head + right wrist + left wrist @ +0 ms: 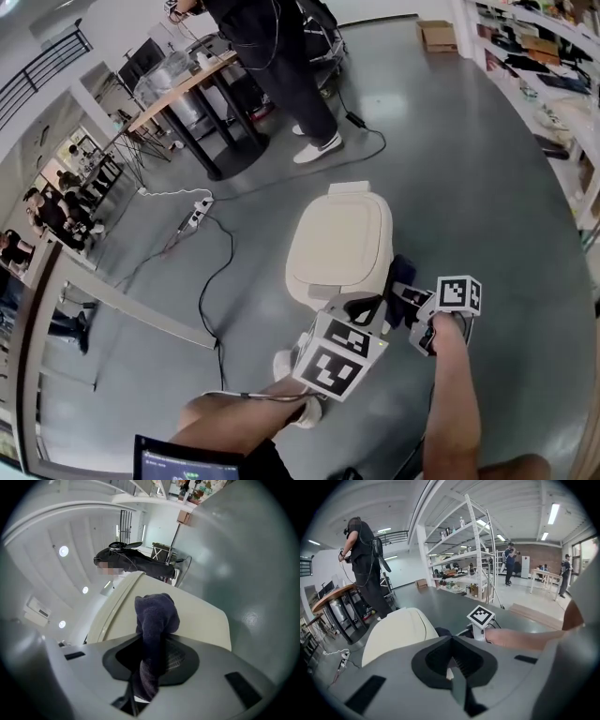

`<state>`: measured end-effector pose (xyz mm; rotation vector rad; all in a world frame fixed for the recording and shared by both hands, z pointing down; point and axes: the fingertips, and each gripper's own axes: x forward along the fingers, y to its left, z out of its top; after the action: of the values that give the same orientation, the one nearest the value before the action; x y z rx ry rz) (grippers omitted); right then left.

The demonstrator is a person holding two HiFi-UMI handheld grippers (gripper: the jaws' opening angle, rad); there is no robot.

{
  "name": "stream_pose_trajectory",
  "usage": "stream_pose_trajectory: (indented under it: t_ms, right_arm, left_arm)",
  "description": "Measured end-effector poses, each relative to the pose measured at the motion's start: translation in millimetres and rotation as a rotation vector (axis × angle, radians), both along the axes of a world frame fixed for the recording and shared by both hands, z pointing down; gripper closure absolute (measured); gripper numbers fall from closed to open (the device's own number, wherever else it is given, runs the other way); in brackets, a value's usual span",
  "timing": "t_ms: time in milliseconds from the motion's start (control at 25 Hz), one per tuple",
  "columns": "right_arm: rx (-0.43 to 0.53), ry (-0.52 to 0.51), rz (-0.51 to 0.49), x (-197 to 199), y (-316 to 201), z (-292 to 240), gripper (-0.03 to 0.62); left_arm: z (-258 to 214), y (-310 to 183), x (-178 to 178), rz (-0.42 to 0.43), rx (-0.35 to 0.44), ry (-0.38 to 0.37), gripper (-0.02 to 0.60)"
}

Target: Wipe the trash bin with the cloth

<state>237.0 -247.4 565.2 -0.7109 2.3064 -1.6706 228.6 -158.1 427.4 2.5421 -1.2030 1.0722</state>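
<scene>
Forearm [448, 394] angled down, right tool [405, 298] clamping cloth [155, 613] against trash bin [339, 246].

There is one trash bin [339, 246]. Just beside it are one cloth [156, 616] and two grippers: the left gripper [451, 663] and the right gripper [149, 665]. Beyond the bin are one standing person [281, 66], one table [178, 89] and one cardboard box [437, 35]. To the left of the bin lies one power strip [199, 208].

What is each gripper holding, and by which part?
The right gripper is shut on the dark cloth, pinched mid-length, a wad bulging past the jaws toward the trash bin. The left gripper: jaws together, nothing held.
</scene>
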Motion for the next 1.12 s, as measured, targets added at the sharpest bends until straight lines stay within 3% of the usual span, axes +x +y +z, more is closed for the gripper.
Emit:
stream_pose_trajectory:
  t_ms: [240, 520, 720, 920, 1120]
  right_arm:
    - [-0.020, 0.157, -0.033, -5, 2, 42, 0.519]
    - [-0.131, 0.297, -0.026, -3, -2, 109, 0.519]
    - [-0.146, 0.444, -0.015, -6, -20, 143, 0.519]
    - [-0.187, 0.488, -0.052, -5, -23, 169, 0.519]
    - [-0.125, 0.511, 0.022, 16, -30, 149, 0.519]
  left_arm:
    - [28, 6, 5, 0.034, -0.067, -0.044, 0.583]
    - [68, 32, 18, 0.136, -0.166, -0.096, 0.584]
    - [76, 25, 15, 0.129, -0.208, -0.105, 0.584]
    - [82, 22, 16, 0.124, -0.218, -0.103, 0.583]
    - [81, 22, 16, 0.105, -0.234, -0.099, 0.583]
